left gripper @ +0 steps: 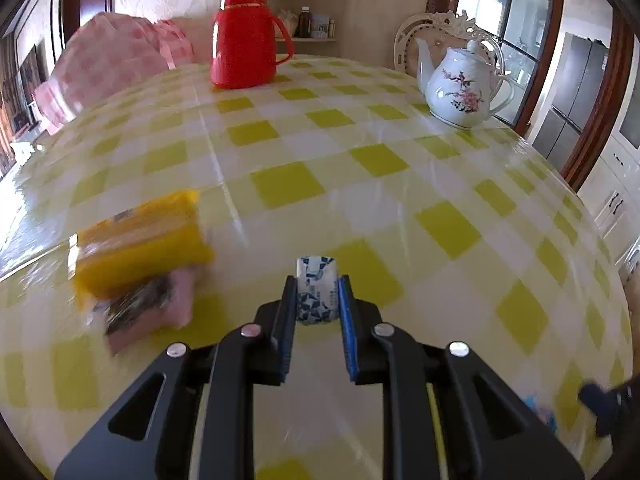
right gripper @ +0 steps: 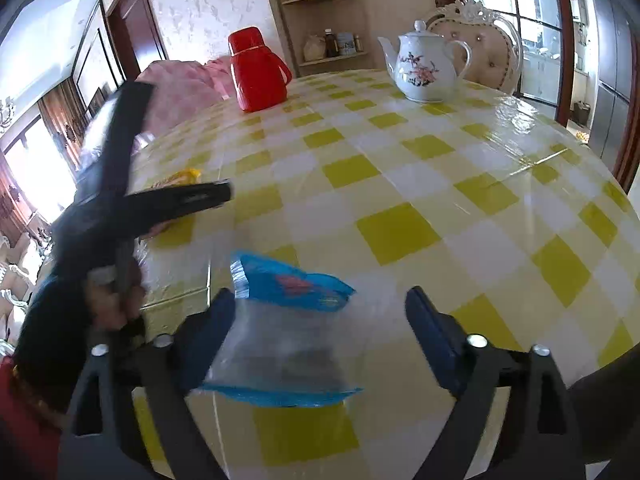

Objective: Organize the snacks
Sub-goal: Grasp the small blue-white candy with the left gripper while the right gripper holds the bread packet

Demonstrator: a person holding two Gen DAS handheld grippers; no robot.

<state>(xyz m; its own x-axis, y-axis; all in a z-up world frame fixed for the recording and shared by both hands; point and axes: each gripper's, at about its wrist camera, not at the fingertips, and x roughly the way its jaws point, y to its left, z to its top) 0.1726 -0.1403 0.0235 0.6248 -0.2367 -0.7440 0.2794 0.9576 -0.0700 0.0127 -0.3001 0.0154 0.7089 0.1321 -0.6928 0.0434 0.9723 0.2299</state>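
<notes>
In the left wrist view my left gripper (left gripper: 317,285) is shut on a small blue-and-white wrapped snack (left gripper: 316,300), held just above the yellow checked table (left gripper: 288,184). To its left a yellow packet (left gripper: 140,240) lies on top of a pink packet (left gripper: 168,304). In the right wrist view my right gripper (right gripper: 322,300) stands open. A blue and clear snack bag (right gripper: 288,284) lies on the table (right gripper: 392,232) between its fingers, close to the left one. The left gripper (right gripper: 188,200) shows there at the left, held by a hand (right gripper: 116,304).
A red thermos jug (left gripper: 244,36) stands at the far side of the table, a white flowered teapot (left gripper: 464,84) at the far right. Pink cloth (left gripper: 108,60) lies at the back left. A white chair (right gripper: 480,40) stands behind the teapot.
</notes>
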